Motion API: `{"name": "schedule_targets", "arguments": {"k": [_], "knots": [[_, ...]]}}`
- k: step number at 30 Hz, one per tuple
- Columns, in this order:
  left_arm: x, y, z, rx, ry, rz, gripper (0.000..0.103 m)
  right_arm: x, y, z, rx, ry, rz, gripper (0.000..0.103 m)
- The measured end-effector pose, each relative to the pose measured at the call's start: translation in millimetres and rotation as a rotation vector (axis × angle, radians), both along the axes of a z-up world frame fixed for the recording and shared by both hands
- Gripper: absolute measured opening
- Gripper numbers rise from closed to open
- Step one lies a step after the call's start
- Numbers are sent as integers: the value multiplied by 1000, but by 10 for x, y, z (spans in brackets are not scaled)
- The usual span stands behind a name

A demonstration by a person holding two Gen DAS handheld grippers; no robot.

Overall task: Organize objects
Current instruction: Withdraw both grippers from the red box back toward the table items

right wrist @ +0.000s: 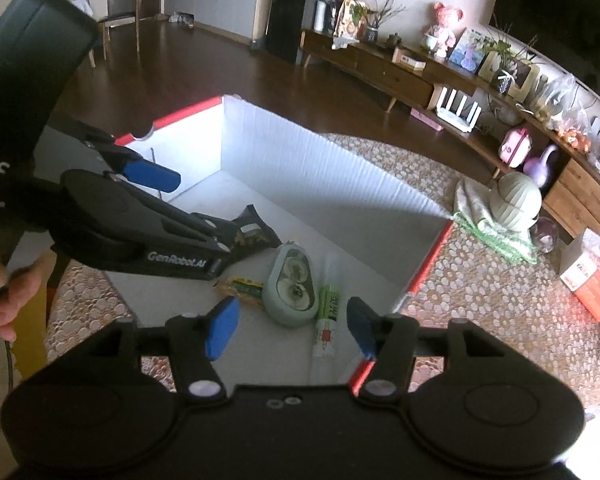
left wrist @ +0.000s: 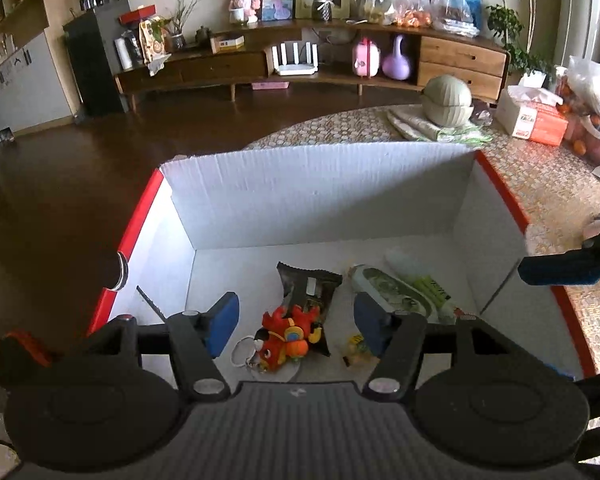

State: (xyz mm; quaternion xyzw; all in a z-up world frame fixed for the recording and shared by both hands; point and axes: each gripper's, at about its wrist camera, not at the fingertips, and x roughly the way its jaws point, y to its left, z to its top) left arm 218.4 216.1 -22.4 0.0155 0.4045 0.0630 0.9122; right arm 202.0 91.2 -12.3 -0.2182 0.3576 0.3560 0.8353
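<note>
While my left gripper (left wrist: 296, 324) hovers wide open and empty over the red-edged white cardboard box (left wrist: 308, 196), my right gripper (right wrist: 292, 326) likewise gapes, holding nothing. I read "GenRobot.AI" on the left gripper's black body.

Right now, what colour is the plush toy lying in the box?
Mostly red and orange with yellow bits; the plush toy shows best in the left wrist view.

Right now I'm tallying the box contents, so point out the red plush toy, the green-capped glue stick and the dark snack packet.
Red plush toy (left wrist: 288, 334), left wrist view, its body.
Green-capped glue stick (right wrist: 327, 307), right wrist view, its label.
Dark snack packet (left wrist: 309, 289), left wrist view, its middle.
</note>
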Motion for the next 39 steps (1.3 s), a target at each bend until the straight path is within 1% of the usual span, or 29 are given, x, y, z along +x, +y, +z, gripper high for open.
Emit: {"name": "schedule_targets", "arguments": {"k": [4, 10, 12, 14, 16, 19, 22, 25, 28, 29, 34, 36, 39], "knots": [[-105, -103, 128, 13, -24, -9, 63, -100, -103, 141, 26, -18, -1, 63], [-294, -264, 326, -1, -57, -26, 63, -255, -326, 334, 66, -38, -7, 64], [-363, -325, 383, -5, -69, -29, 64, -308, -418, 385, 79, -43, -8, 66], [-433, -391, 429, -6, -81, -36, 71, -364, -516, 433, 92, -46, -9, 70], [-514, -472, 474, -2, -93, -48, 71, -415, -613, 472, 106, -49, -8, 76], [-614, -601, 519, 1, -103, -64, 72, -502, -779, 518, 126, -58, -16, 81], [-712, -731, 562, -1, -118, -78, 79, -580, -951, 546, 148, -56, -28, 87], [-798, -851, 591, -5, -131, -86, 80, -665, -1139, 555, 166, -58, -40, 89], [-874, -974, 596, -9, -142, -89, 80, -748, -1348, 544, 188, -60, -61, 97], [-897, -1017, 597, -13, -145, -93, 80, -772, -1422, 534, 195, -60, -70, 98], [-996, -1266, 585, -37, -155, -120, 80, -888, -1815, 441, 215, -55, -122, 99], [-1031, -1392, 563, -44, -162, -131, 84, -924, -1986, 392, 213, -67, -154, 99], [-1066, -1567, 516, -52, -164, -157, 84, -962, -2246, 329, 208, -80, -202, 99]]}}
